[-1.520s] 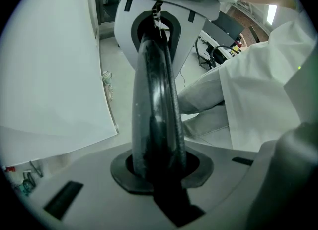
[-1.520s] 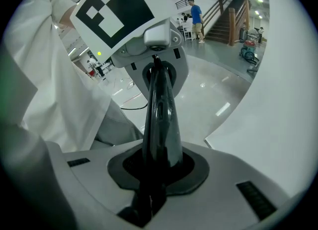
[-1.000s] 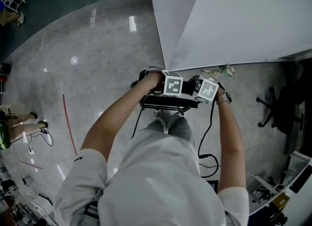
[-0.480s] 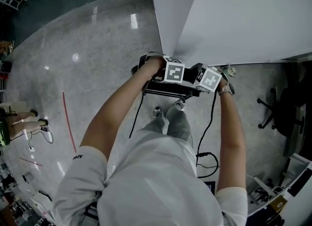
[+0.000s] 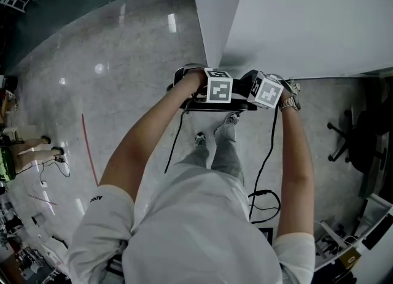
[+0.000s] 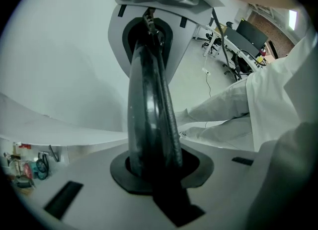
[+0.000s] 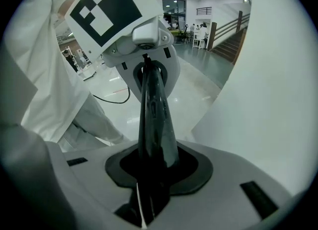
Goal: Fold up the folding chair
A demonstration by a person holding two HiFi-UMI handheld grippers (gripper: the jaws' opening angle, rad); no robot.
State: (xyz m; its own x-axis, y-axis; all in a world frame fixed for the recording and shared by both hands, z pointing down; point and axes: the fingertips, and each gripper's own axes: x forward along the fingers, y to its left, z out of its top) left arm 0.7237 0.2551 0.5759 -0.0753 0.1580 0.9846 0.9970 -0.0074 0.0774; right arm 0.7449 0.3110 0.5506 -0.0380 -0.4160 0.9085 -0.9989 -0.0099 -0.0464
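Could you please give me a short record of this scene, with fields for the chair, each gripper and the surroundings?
Chair: black folding chair, folded flat, held up in front of the person
Left gripper: jaws closed on the chair's edge
Right gripper: chair's edge between the jaws, touching both; jaws have just been opening a little
Surroundings: white wall ahead, glossy grey floor below

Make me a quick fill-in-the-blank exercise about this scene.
The left gripper grips the folding chair, whose frame is ____. The thin line on the floor is ____. The office chair stands at the head view's ____ edge.
Missing words: black; red; right.
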